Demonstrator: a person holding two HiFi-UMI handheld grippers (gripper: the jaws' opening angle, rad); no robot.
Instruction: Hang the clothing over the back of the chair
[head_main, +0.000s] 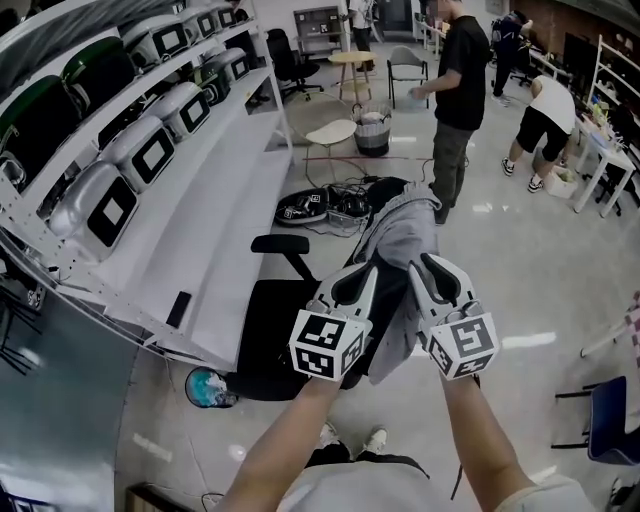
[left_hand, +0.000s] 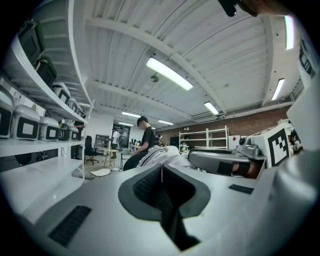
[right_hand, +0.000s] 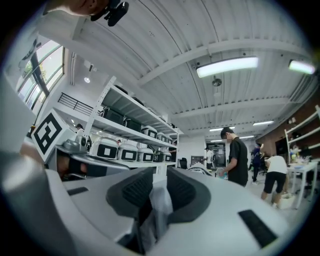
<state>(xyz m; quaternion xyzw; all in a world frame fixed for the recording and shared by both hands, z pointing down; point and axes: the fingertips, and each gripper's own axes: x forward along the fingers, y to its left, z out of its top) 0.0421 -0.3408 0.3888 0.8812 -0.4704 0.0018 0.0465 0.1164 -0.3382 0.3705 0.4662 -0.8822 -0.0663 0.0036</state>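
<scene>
A grey piece of clothing (head_main: 405, 225) lies draped over the back of a black office chair (head_main: 265, 330), hanging down between my two grippers. At the cloth's left edge is my left gripper (head_main: 362, 272). In the left gripper view its jaws (left_hand: 161, 167) are shut to a thin seam, no cloth shows between the pads, and the clothing (left_hand: 160, 155) lies just beyond the tips. My right gripper (head_main: 425, 262) is at the cloth's right side. In the right gripper view a fold of the grey clothing (right_hand: 159, 200) fills the gap between the jaws of this gripper (right_hand: 159, 182).
White shelving (head_main: 230, 190) with several grey cases runs along the left. The chair's armrest (head_main: 280, 243) sticks out left. A pile of cables (head_main: 330, 207), a round stool (head_main: 330, 133) and a bucket (head_main: 372, 130) lie beyond. A person (head_main: 460, 90) stands ahead; a blue chair (head_main: 612, 420) is at right.
</scene>
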